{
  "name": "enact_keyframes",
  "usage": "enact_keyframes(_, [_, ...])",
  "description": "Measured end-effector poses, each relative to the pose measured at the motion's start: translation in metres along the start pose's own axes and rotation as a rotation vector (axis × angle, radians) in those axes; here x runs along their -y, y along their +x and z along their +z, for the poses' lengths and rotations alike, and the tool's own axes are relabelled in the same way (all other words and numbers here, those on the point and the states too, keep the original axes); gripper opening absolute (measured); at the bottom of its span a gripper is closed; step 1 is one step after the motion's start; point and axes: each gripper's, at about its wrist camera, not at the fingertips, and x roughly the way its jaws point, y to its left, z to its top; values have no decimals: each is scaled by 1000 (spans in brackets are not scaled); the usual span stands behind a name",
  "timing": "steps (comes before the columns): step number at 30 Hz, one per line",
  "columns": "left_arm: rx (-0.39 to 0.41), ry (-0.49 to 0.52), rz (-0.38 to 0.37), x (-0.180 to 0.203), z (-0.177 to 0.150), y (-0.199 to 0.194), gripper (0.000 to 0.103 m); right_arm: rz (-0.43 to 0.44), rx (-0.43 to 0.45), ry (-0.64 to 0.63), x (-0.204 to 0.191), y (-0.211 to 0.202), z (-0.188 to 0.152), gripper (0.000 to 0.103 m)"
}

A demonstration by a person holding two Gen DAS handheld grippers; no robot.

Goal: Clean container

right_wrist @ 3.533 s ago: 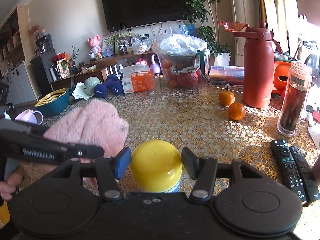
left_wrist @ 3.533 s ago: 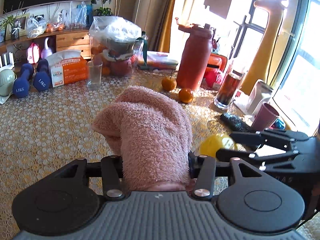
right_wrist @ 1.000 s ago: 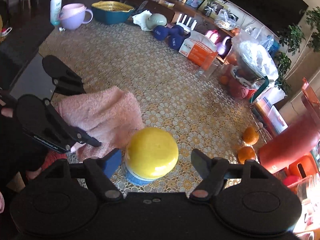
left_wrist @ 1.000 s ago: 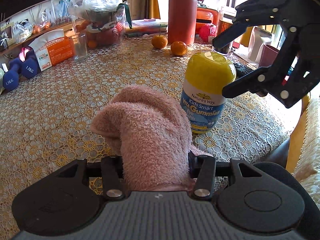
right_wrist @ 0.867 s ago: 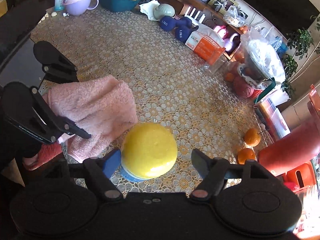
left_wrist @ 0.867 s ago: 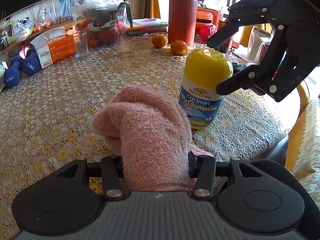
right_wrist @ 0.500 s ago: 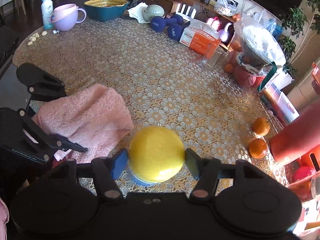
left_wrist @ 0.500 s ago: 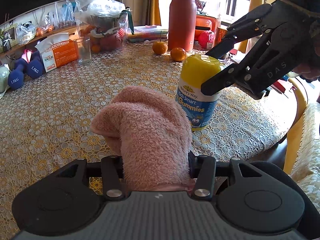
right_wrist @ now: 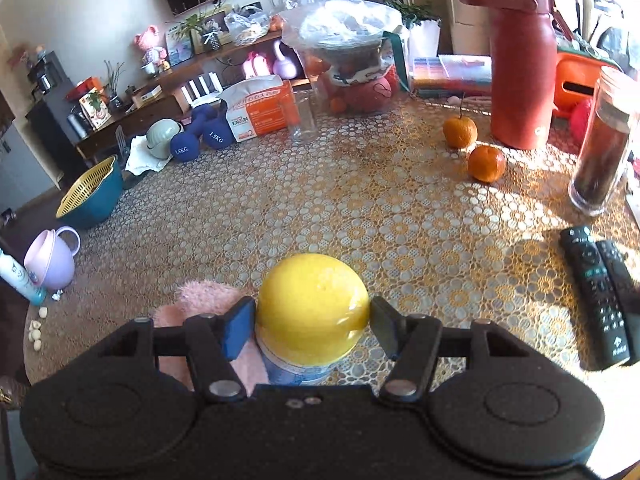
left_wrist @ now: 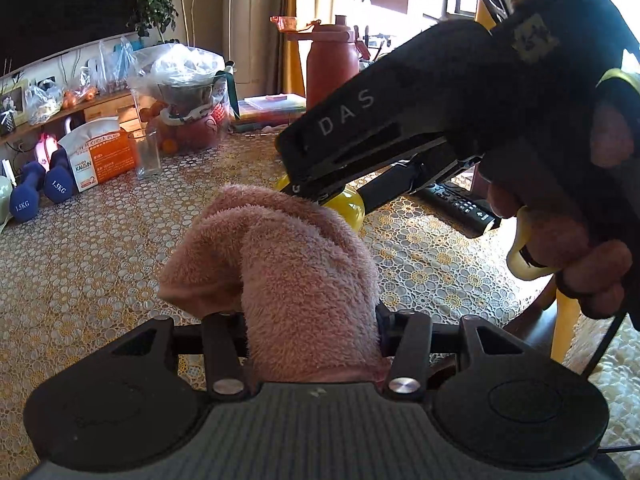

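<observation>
The right gripper (right_wrist: 312, 322), open before, now clamps the bottle's (right_wrist: 312, 308) yellow cap; the left gripper (left_wrist: 310, 334) still pinches the towel (left_wrist: 280, 264) (pressed against the bottle).

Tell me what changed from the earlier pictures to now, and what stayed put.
The right tool closed: its open fingers now press both sides of the yellow cap of the gummies bottle. The left tool brought the pink towel forward against the bottle's side, nearly hiding it in the left wrist view. The towel stayed clamped in the left tool; the bottle stayed upright on the table.
</observation>
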Motion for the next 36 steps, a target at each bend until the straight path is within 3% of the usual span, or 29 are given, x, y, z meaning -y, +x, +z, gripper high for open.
enact_keyframes(10, [-95, -57, 70, -27, -14, 37, 49, -11, -32, 49, 5, 8, -12, 60])
enact_keyframes(16, [-123, -105, 119, -49, -21, 39, 49, 5, -48, 110, 14, 10, -8, 60])
enact_keyframes(20, [-105, -107, 92, -42, -20, 23, 49, 3, -48, 127, 13, 11, -6, 61])
enact_keyframes(25, [-40, -66, -1, -15, -9, -1, 49, -7, -45, 128, 8, 12, -6, 61])
enact_keyframes(28, [-61, -89, -47, -7, -4, 5, 49, -11, -49, 135, 5, 13, -6, 61])
enact_keyframes(36, [-125, -146, 32, -28, -12, 38, 49, -10, -64, 138, 2, 15, -8, 60])
